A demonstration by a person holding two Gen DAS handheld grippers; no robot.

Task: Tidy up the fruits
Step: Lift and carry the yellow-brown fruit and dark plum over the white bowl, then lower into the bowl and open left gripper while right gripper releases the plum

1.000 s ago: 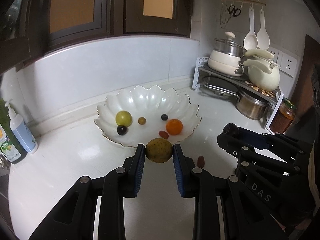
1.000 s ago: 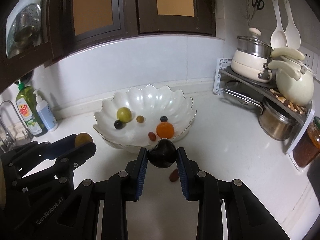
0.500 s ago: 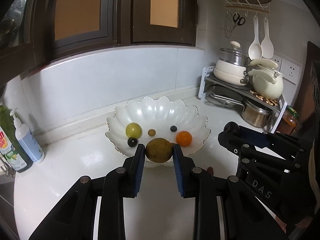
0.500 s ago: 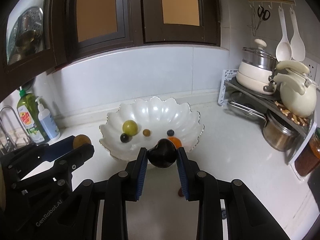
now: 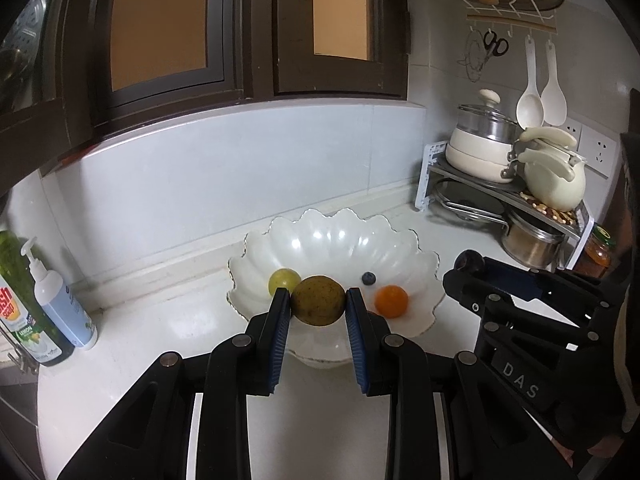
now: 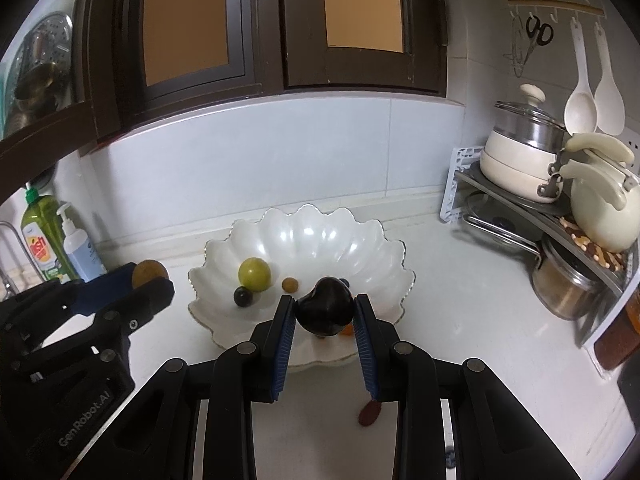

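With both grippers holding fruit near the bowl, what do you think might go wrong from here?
1. The left gripper pinches the round brownish-green fruit only at its sides; it might slip.
2. Dropped into the white scalloped bowl, the glossy black fruit in the right gripper could knock the orange fruit.
3. The reddish-brown date on the counter may be overlooked.

the scalloped bowl (image 6: 304,232) looks like glazed white ceramic, glossy with bright highlights. the countertop (image 6: 460,312) is smooth, pale and faintly shiny. the left gripper (image 5: 318,300) is matt black plastic with ribbed blue pads (image 5: 280,332) and holds a dull, slightly rough brownish-green fruit (image 5: 318,300). the right gripper (image 6: 325,312) is alike and clasps a dark fruit (image 6: 325,310) with a glossy skin. the steel pot (image 6: 568,288) is brushed metal, the kettle (image 6: 604,216) cream, perhaps enamel. the cabinet frames (image 6: 272,40) look like dark wood.
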